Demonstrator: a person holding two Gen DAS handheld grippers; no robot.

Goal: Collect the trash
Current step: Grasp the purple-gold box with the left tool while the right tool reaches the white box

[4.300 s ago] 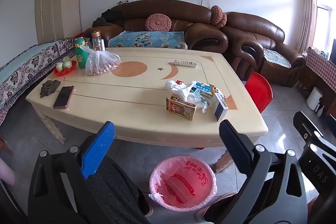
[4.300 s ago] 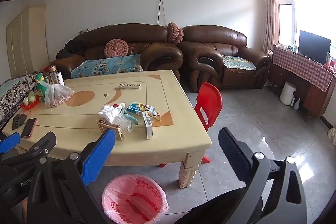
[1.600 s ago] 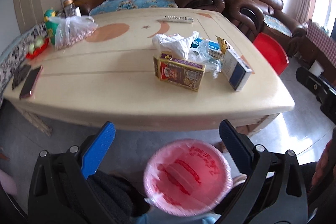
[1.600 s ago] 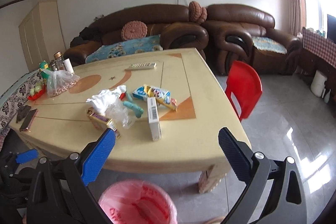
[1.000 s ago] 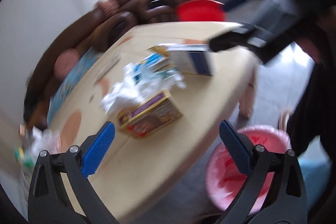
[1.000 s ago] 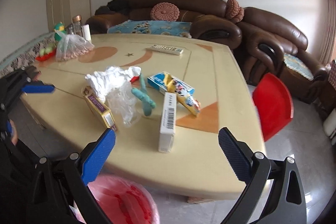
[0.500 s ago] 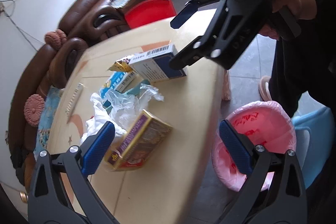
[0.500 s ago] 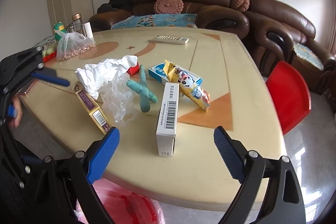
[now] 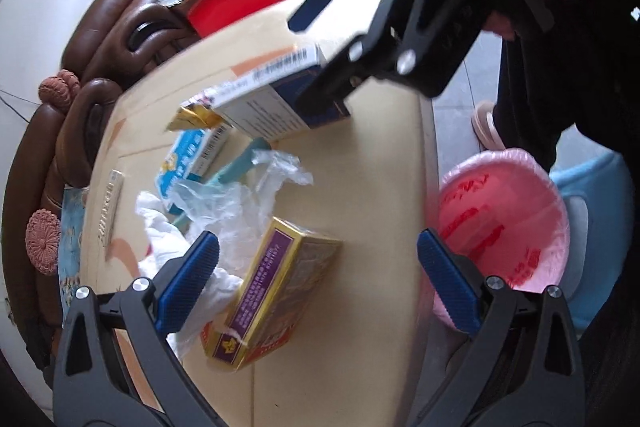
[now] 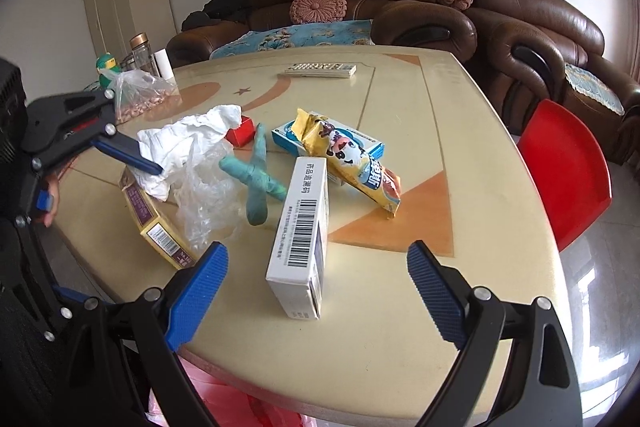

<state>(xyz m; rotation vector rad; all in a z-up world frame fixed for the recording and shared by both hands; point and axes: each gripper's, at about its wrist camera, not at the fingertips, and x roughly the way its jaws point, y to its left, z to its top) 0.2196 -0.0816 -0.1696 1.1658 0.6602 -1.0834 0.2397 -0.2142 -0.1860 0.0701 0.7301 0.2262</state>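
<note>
1. Left wrist view: left hand-held gripper, jaws spread wide, nothing between the pads. It hangs over the near edge of the counter.
2. Same view: gold and purple box, lying flat on the counter just ahead of the left hand-held gripper, between its two fingers as seen from here; the pads do not touch it.
3. Same view: clear plastic wrap and white crumpled paper, heaped together beside the gold and purple box, touching it.
4. Same view: white and blue box, lying further along the counter; the right hand-held gripper is over it, one finger in front of its end. Contact cannot be told.
5. Same view: bin with pink liner, standing on the floor beside the counter edge, mouth up.
6. Right wrist view: right hand-held gripper, jaws spread wide, empty. The white and blue box lies on the counter with its near end between the fingers, apart from both pads.
7. Same view: yellow snack wrapper, lying across a blue carton, just beyond the white and blue box.
8. Same view: green glove, between the clear plastic wrap and the white and blue box.
9. Same view: left hand-held gripper, one finger above the white crumpled paper.
10. Same view: remote control, far side of the counter, well apart from the trash.
</note>
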